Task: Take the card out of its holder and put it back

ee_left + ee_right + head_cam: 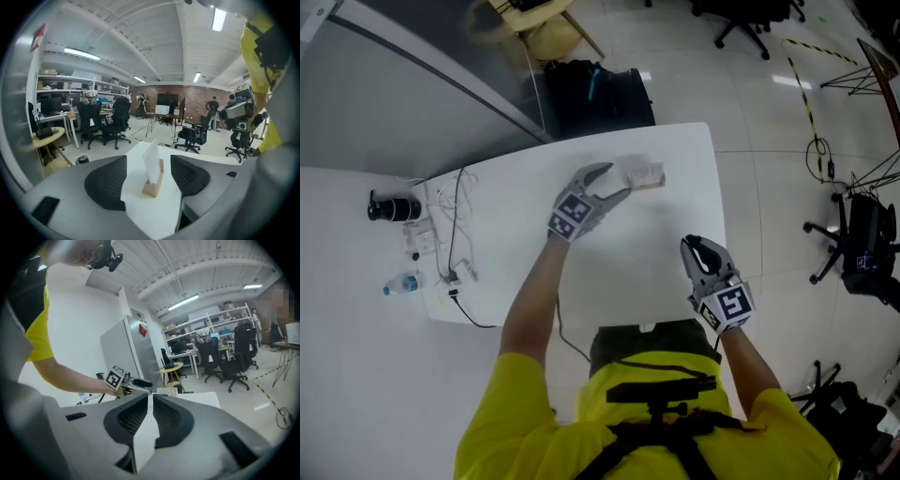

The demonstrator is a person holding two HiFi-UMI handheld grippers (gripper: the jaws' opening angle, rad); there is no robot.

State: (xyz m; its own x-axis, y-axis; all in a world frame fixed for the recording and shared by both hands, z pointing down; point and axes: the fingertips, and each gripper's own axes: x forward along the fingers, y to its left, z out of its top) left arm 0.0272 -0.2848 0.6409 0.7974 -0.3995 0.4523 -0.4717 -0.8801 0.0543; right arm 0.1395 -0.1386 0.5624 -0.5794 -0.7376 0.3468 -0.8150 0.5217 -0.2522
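Head view: on the white table [656, 253], a small wooden block holder [651, 184] carries the white paper card [637, 170]. The left gripper [616, 184] is just beside the holder, and the right gripper [694, 246] is well apart from it.
Left gripper view: the jaws are spread either side of the holder without touching it, and the card stands upright in it.
Right gripper view: the jaws are nearly together with a thin gap and nothing between them.

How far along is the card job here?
Nothing visibly done: the card stands in its wooden holder. In hand: the left gripper has open jaws either side of the card, not touching it; the right gripper holds nothing. Still to do: pull the card out, then slot it back.
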